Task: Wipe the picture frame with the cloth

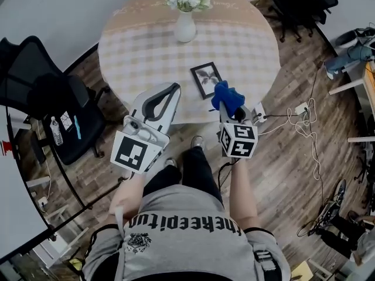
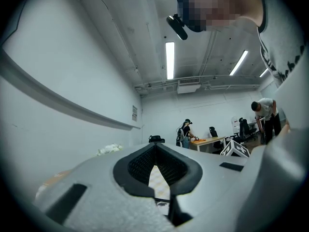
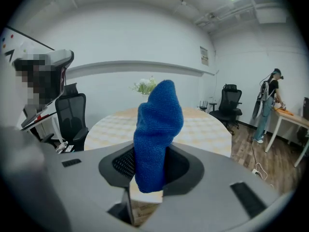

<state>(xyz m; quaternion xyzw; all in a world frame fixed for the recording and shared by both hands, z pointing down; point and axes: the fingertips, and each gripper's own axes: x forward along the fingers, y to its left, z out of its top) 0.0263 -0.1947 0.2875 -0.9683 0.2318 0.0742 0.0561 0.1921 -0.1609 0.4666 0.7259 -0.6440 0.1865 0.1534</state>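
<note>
The black picture frame lies flat near the front edge of the round table, which has a checked cover. Just in front of and right of the frame, my right gripper is shut on the blue cloth. In the right gripper view the blue cloth stands up between the jaws of my right gripper and hides the frame. My left gripper hovers at the table's front edge, left of the frame. Seen in its own view, the left gripper has its jaws shut with nothing in them.
A white vase of flowers stands at the table's far middle. A black office chair with a water bottle is at the left. Cables and a power strip lie on the wooden floor at the right. People work at distant desks.
</note>
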